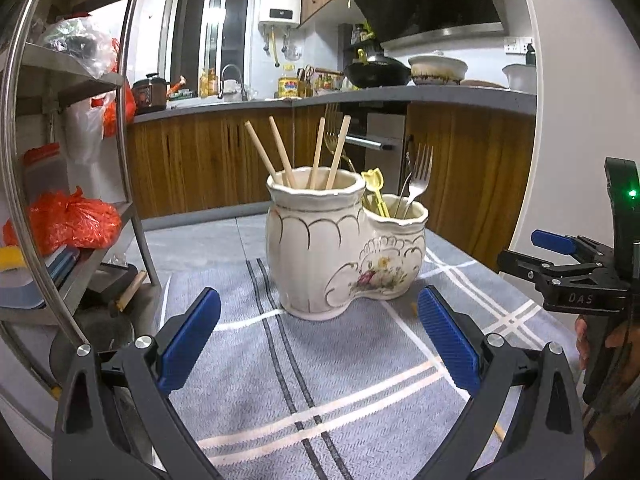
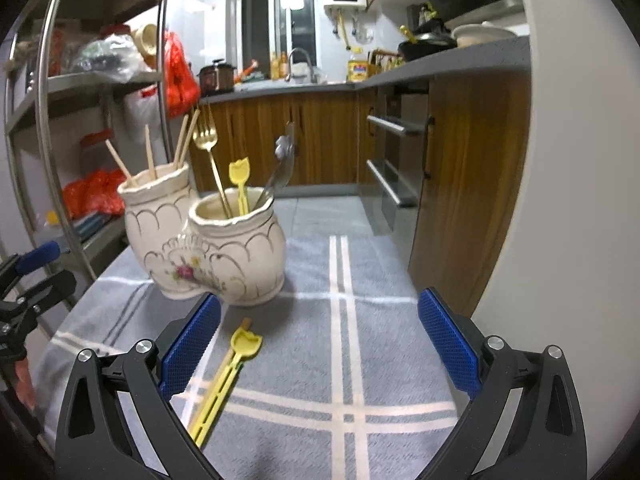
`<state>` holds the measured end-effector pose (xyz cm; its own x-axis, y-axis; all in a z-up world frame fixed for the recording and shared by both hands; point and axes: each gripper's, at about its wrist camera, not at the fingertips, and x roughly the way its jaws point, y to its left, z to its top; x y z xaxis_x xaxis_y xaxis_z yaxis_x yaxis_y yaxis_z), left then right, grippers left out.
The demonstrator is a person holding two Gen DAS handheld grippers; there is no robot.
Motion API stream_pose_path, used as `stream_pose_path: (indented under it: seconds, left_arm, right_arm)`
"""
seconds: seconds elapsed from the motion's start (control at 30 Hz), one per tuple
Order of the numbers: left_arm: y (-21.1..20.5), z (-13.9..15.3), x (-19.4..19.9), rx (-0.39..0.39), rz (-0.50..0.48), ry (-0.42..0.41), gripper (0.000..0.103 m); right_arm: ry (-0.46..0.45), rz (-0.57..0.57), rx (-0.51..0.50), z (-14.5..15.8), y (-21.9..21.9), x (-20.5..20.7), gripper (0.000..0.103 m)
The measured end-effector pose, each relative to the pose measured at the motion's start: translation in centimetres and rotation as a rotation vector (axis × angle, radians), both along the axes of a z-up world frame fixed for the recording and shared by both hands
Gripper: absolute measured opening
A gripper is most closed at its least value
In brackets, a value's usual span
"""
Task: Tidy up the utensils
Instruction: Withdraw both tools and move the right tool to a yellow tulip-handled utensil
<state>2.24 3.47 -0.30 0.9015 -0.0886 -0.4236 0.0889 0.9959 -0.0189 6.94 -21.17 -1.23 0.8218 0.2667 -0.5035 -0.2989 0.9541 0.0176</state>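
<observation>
- Nearest to us, our left hand-held gripper (image 1: 319,340) is spread wide with nothing between its blue ribbed pads, hovering over a grey woven cloth with white and dark stripes (image 1: 340,380) that covers the counter.
- Our right hand-held gripper (image 2: 319,340) is likewise spread wide and holds nothing; it hangs over the same cloth.
- Just ahead of the right hand-held gripper's left pad, a yellow plastic utensil with a tulip-shaped end (image 2: 228,376) lies flat on the cloth, its tulip end pointing toward the holder. A thin wooden stick (image 2: 245,324) peeks out beside that end; we cannot tell how long it is.
- Beyond it, near the middle of the cloth, stands a cream ceramic two-compartment utensil holder with gold scallop lines and a painted flower (image 1: 344,248).
- The taller compartment holds four pale wooden chopsticks (image 1: 316,156), leaning apart.
- The shorter compartment holds a second yellow tulip-ended utensil (image 2: 240,184), a gold fork (image 2: 208,148) and a silver fork (image 1: 420,172), all upright or slightly tilted.
- To the left stands a metal shelving rack (image 1: 80,80) carrying orange plastic bags (image 1: 68,220).
- Farthest away, we see wooden kitchen cabinets (image 1: 200,160) under a grey worktop with a black wok (image 1: 376,72) on it, and a window (image 1: 208,28).
</observation>
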Motion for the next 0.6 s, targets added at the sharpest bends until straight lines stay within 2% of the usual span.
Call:
stream_pose_path:
  seconds: [0.1,0.33,0.4,0.47,0.6]
  left_arm:
    - [-0.1,-0.3,0.2,0.01,-0.003,0.009,0.097]
    - [-0.4,-0.8,0.5,0.032,-0.02,0.02,0.097]
    - [-0.4,-0.8,0.4,0.03,-0.023,0.016,0.097]
    - [-0.4,-0.8,0.3,0.027,-0.026,0.015,0.097]
    - [-0.4,-0.8,0.3,0.027,-0.025,0.014,0.097]
  right_arm:
    - [0.037,0.025,-0.036,-0.7,0.9,0.2,0.098]
    - [0.19,0.139,-0.112,-3.0,3.9,0.4,0.095]
    - [0.198,0.147,-0.12,-3.2,4.3,0.2,0.085]
    - [0.217,0.151,-0.133,-3.5,4.7,0.1,0.068]
    - [0.244,0.174,-0.132,-3.9,5.0,0.0,0.055]
